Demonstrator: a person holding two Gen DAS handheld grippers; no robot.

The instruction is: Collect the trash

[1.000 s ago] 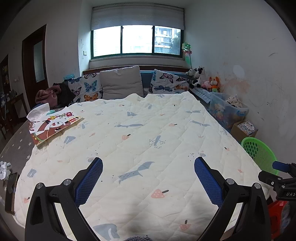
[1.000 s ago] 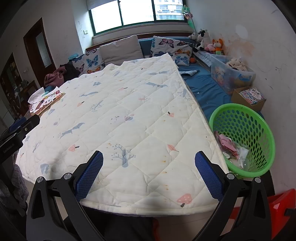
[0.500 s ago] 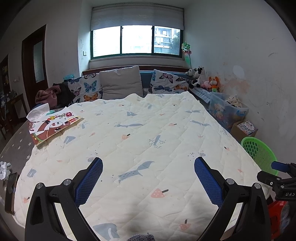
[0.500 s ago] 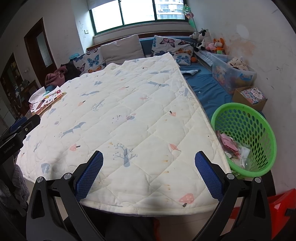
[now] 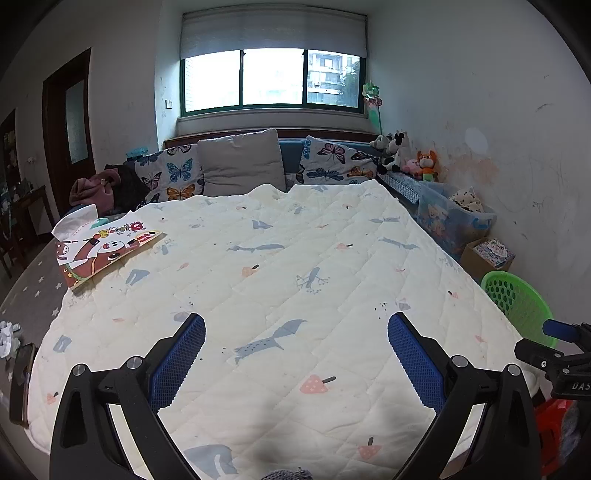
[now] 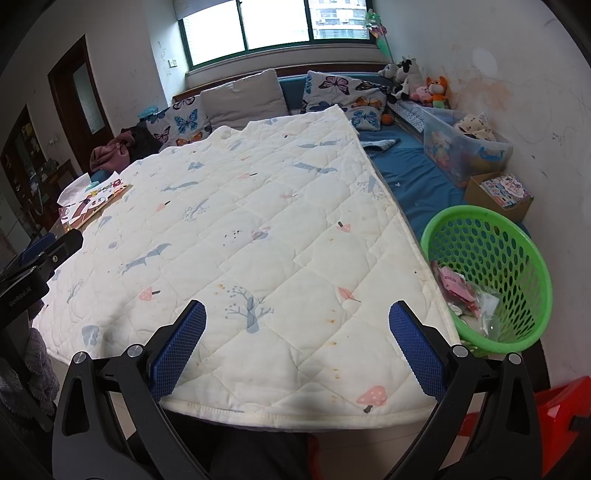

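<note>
Left wrist view: the left gripper (image 5: 296,349) hangs over a big cream quilt (image 5: 280,266) with whales and mushrooms on it
Left jaws: wide open, with nothing between the blue pads (image 5: 179,363)
Picture book: a bright picture book (image 5: 107,253) lies flat on the far left side of the quilt, with white paper (image 5: 75,221) just behind it
Basket: a bit of the green basket (image 5: 517,301) peeks out past the right edge of the quilt, and what is inside it is hidden here
Other tool: part of the right gripper shows at the right edge of this view
Floor: something white and crumpled (image 5: 8,338) lies on the grey floor at the far left, too small to tell what it is

Right wrist view: the right gripper (image 6: 297,339) hangs over the near edge of the quilt
Right jaws: wide open too, and they hold nothing
Trash: pink and clear wrappers (image 6: 467,295) lie inside the green basket, which stands on the floor just beside the right edge of the quilt
Far end: butterfly pillows (image 6: 341,90) and soft toys (image 6: 417,83) sit under the window (image 6: 273,22)
Boxes: a clear plastic box (image 6: 461,147) and a cardboard box (image 6: 498,194) stand by the wall behind the basket
</note>
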